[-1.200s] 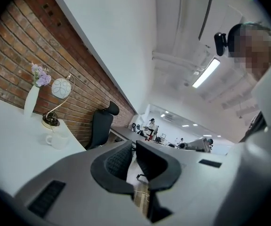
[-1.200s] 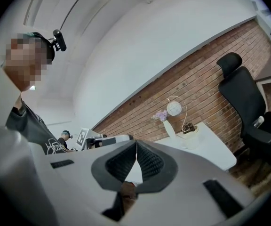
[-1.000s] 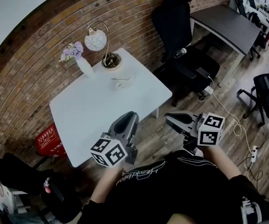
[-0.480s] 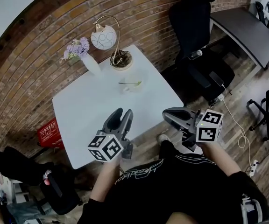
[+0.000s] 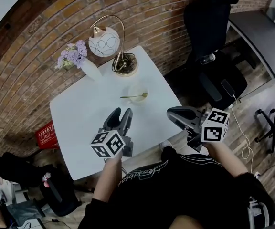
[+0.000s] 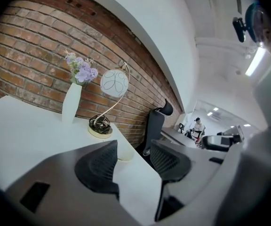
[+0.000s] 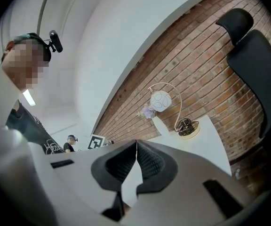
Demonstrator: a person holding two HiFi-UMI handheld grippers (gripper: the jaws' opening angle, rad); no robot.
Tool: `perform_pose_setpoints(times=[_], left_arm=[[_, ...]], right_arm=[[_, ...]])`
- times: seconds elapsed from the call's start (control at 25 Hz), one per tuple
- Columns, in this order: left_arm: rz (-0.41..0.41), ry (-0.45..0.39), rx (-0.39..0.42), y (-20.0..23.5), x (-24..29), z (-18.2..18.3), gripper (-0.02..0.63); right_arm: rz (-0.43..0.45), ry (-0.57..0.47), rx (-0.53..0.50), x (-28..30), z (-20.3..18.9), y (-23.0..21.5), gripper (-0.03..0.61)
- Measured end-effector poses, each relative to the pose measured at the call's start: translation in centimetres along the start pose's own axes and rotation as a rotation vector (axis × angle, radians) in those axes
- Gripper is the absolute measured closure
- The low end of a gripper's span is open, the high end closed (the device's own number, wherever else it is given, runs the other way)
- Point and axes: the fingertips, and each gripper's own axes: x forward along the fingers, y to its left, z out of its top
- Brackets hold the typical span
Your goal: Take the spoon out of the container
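Observation:
A small pale container [image 5: 138, 87] stands on the white table [image 5: 89, 113], toward its far side. The spoon [image 5: 133, 97] lies across the container's top, handle to the left. My left gripper [image 5: 120, 113] hovers over the table's near part, well short of the container, and its jaws are opening with nothing between them. In the left gripper view the jaws [image 6: 134, 149] stand apart, and part of the container [image 6: 124, 153] shows behind them. My right gripper [image 5: 172, 113] hangs just off the table's right edge, shut and empty; its pads meet in the right gripper view [image 7: 136, 147].
A gold lamp with a round white shade [image 5: 105, 41] and a white vase of purple flowers [image 5: 87, 68] stand along the table's back edge by the brick wall. A black office chair [image 5: 209, 27] is to the right, a red box [image 5: 47, 135] on the floor to the left.
The left gripper's jaws have gone from shut to apart. Both grippers have come nearer the table, the left one now over its surface. The right stays shut.

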Motion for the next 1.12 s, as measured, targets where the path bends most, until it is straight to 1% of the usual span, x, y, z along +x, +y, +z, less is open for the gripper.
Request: perform_pose_setpoints(times=[0.12,0.28,0.44,0.64,0.76,0.84,0.96,1.12], left_arm=[[0.048,0.048,-0.029,2.2,2.0,-1.2,0.419],[0.082,0.072,-0.062,4.3,4.5,-1.7,0.419],[0.134,0.1,-0.094,6.7,6.5,-2.7,0.42],[0.121,0.088,-0.158,7.6,8.4,-2.9,0.44],[0.119,0.088,-0.155,7.8,9.2,-3.0,0.468],[0.113,0.086,-0.152,8.0,9.6,-3.1,0.476],[0.118,0.075,-0.151,8.2,9.8,-2.8,0.512],[0.118,0.092,-0.149,8.2,9.9,-2.9,0.569]], right_arm=[[0.0,0.02,0.016,0.5,0.3,-1.7,0.581],[-0.005,0.03,0.025,0.9,1.0,-3.7,0.581],[-0.017,0.041,0.045,1.4,1.0,-5.4,0.581],[-0.035,0.055,0.062,1.4,0.6,-6.9,0.581],[-0.045,0.056,0.075,1.4,0.4,-7.6,0.581],[-0.044,0.055,0.077,1.6,0.5,-7.8,0.581],[-0.041,0.058,0.081,1.9,0.5,-8.1,0.581],[-0.051,0.047,0.085,2.0,0.8,-8.6,0.581]])
